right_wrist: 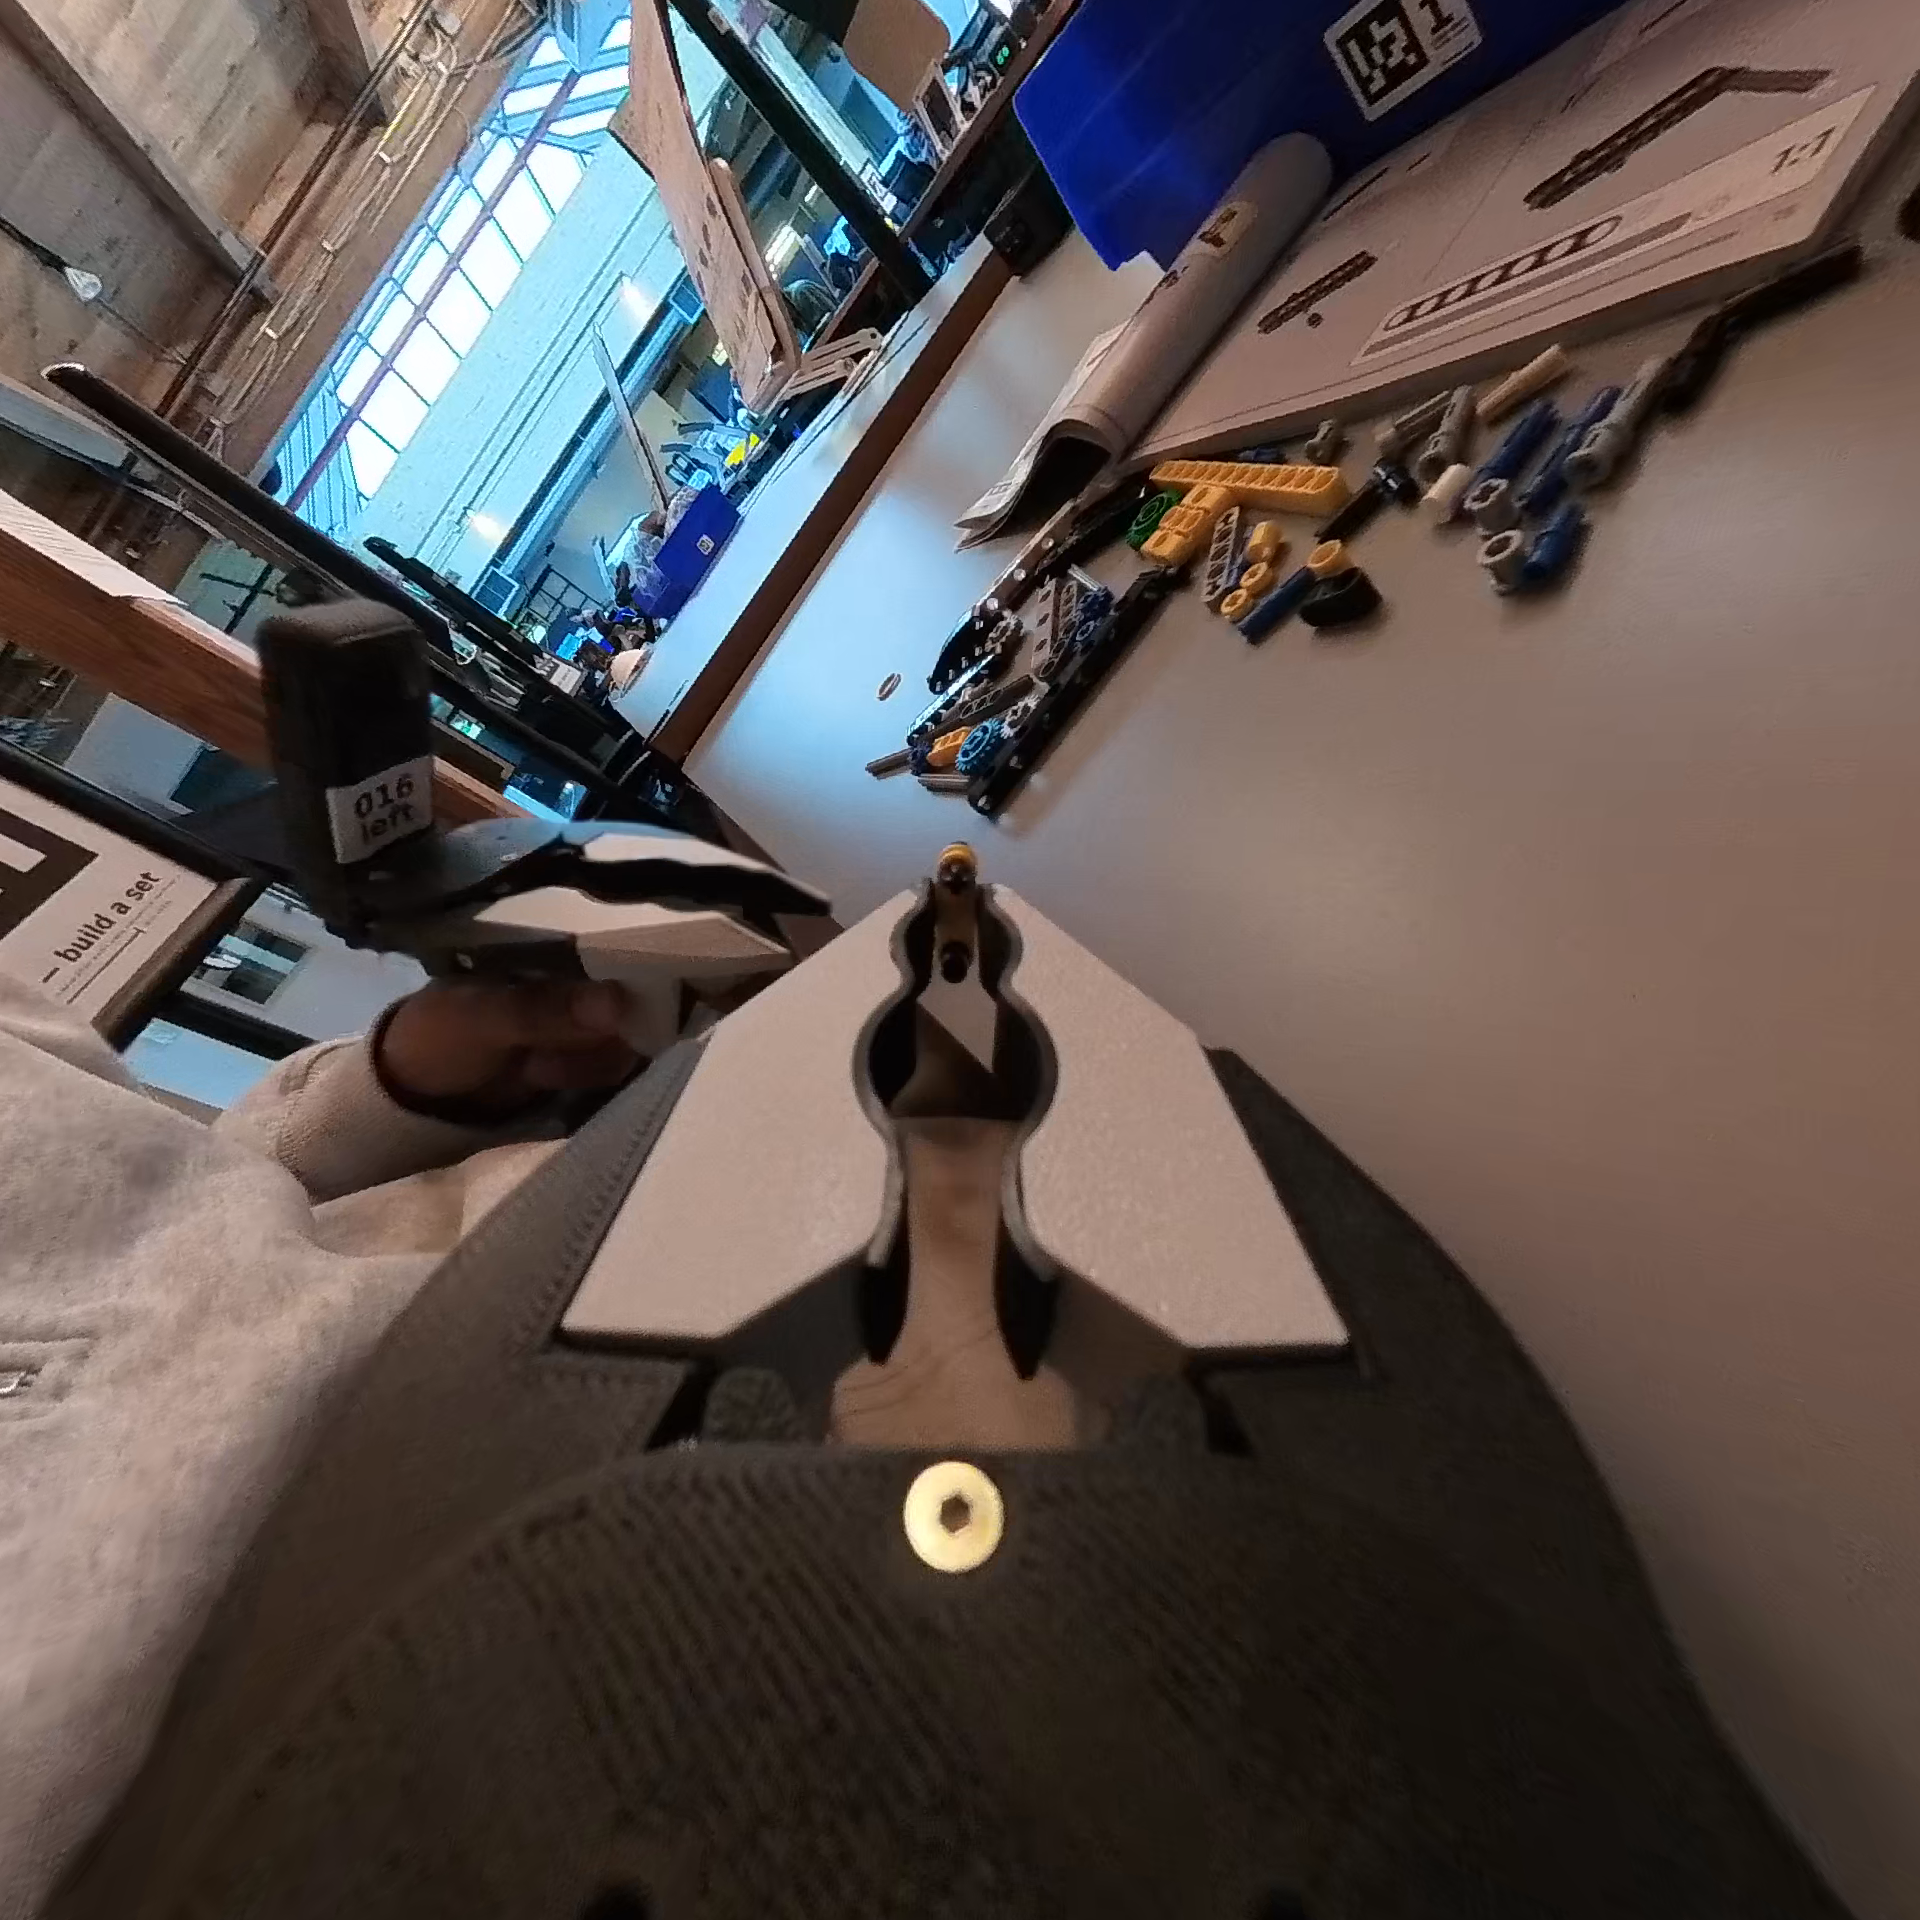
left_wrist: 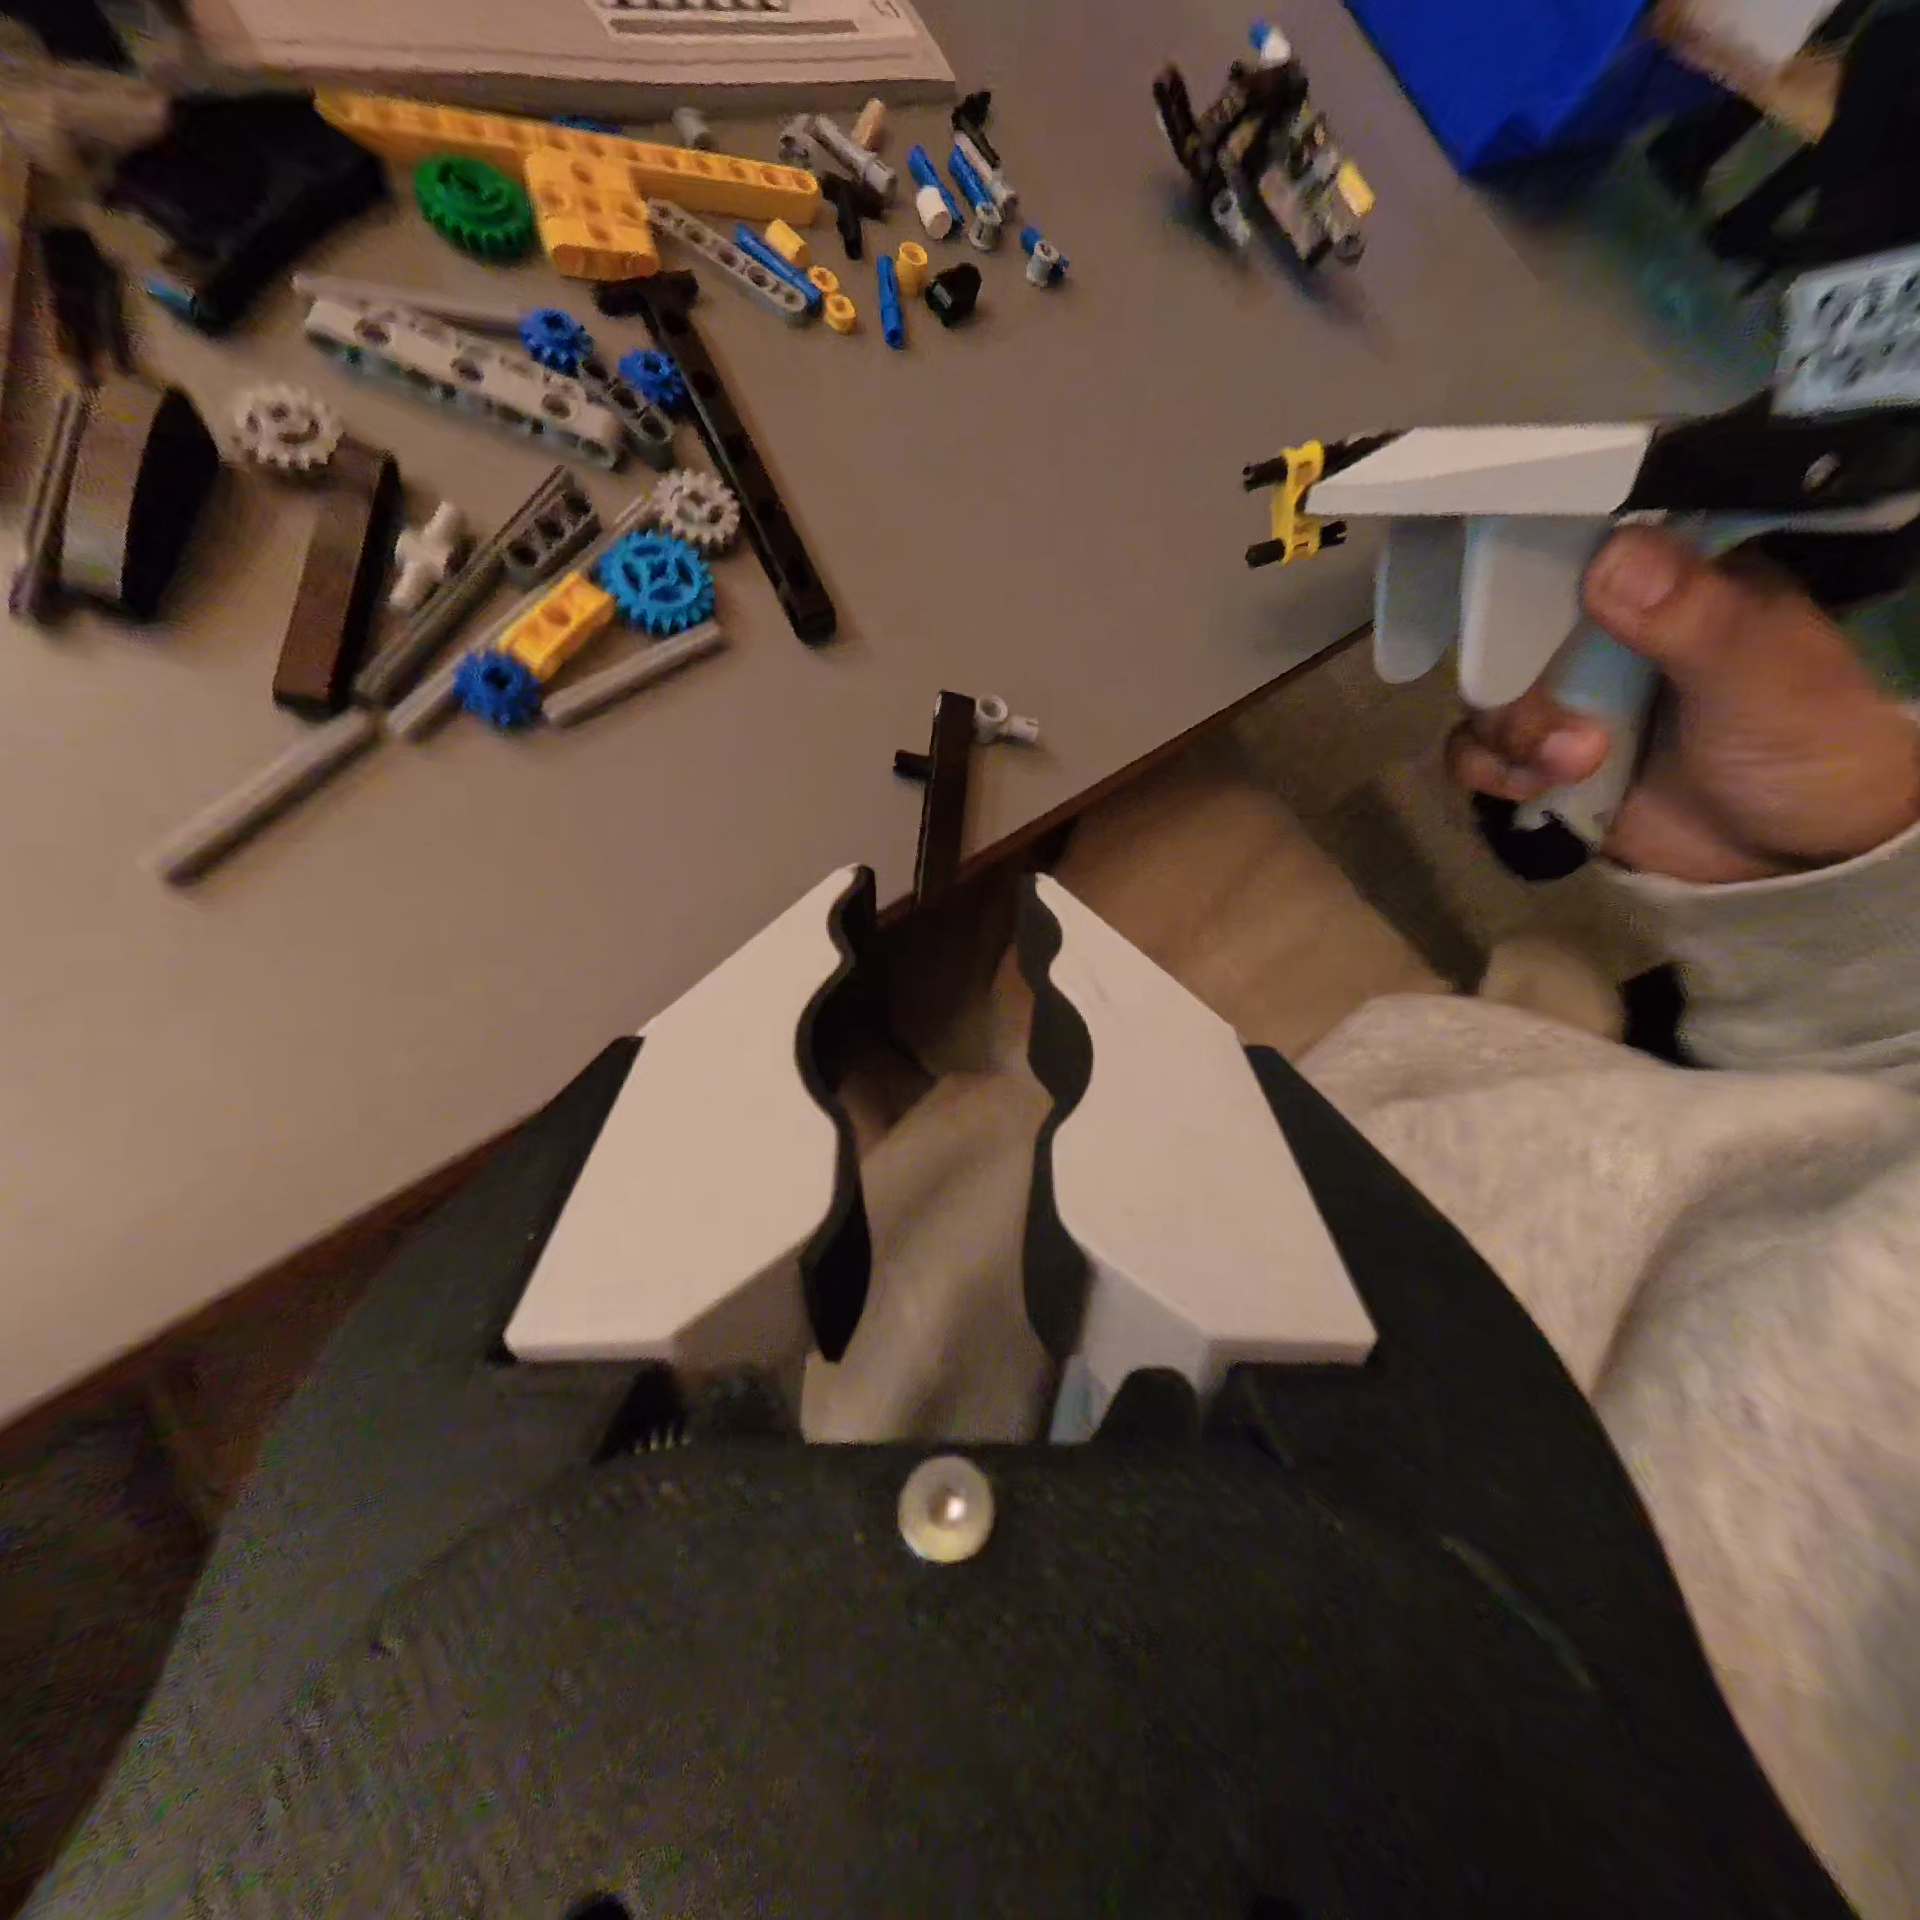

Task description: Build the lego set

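In the left wrist view, the left gripper (left_wrist: 943,883) is pinching a black beam (left_wrist: 943,800) at its lower end, so the beam is standing out past the fingertips, carrying a black peg on one side and a small grey connector (left_wrist: 1003,719) near its top. The grip looks thin: a twist or a sideways push during mating could pivot the beam or knock the grey connector loose. The right gripper (left_wrist: 1311,488) is hanging over the table's (left_wrist: 1039,468) edge, well apart from the left one, clamped on a yellow connector (left_wrist: 1294,504) with black pins sticking out of it. Loose gears, beams and pins are lying across the table beyond, beside a small sub-assembly (left_wrist: 1278,166).

In the right wrist view, the right gripper (right_wrist: 954,899) is closing on that yellow connector (right_wrist: 954,857), which is poking just beyond the tips; only a sliver is showing, so it could slip or rotate under insertion force. The left gripper (right_wrist: 727,904) is sitting off to the side, near, its beam hidden from here. Misaligned pins would likely jam rather than seat.
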Demonstrator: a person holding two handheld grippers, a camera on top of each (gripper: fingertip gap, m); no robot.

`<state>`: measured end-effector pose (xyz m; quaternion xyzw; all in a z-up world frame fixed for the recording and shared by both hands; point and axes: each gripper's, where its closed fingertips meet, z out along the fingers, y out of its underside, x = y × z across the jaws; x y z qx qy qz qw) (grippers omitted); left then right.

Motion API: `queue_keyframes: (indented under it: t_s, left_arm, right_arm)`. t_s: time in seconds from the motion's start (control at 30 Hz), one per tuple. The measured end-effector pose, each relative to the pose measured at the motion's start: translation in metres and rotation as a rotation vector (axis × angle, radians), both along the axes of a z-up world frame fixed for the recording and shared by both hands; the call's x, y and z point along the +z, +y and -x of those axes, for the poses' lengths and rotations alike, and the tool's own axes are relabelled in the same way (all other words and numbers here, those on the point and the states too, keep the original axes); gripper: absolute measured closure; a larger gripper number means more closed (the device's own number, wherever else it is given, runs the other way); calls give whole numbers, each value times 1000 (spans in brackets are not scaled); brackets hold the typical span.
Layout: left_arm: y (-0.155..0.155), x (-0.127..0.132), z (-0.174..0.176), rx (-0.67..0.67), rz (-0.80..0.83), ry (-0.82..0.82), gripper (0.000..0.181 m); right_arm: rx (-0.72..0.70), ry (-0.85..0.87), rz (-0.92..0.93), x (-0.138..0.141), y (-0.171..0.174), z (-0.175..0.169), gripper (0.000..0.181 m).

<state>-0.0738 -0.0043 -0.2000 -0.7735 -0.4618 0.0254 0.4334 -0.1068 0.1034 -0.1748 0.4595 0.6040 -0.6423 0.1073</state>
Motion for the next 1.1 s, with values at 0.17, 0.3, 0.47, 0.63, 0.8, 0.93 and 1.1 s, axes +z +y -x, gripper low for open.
queue_keyframes:
  t_s: [0.17,0.3,0.47,0.63,0.8,0.93,1.1]
  left_arm:
    - [-5,12,-21,130,-470,-309,162]
    - [-6,0,-23,300,-775,-522,154]
    - [-1,-8,-15,345,-827,-590,150]
    - [6,-12,-4,366,-811,-580,155]
    - [5,-15,3,405,-831,-578,171]
    - [6,-15,1,403,-825,-586,171]
    - [6,-6,-1,395,-855,-577,173]
  right_arm:
    - [2,-2,21,2,-1,0,176]
    - [10,-3,36,4,-2,-2,176]
    - [17,-6,57,6,-1,-4,176]
    - [19,-8,81,10,0,-6,176]
    - [22,-13,99,11,2,-7,177]
    - [23,-23,117,11,2,-6,177]
    - [42,-34,109,9,-1,-9,176]
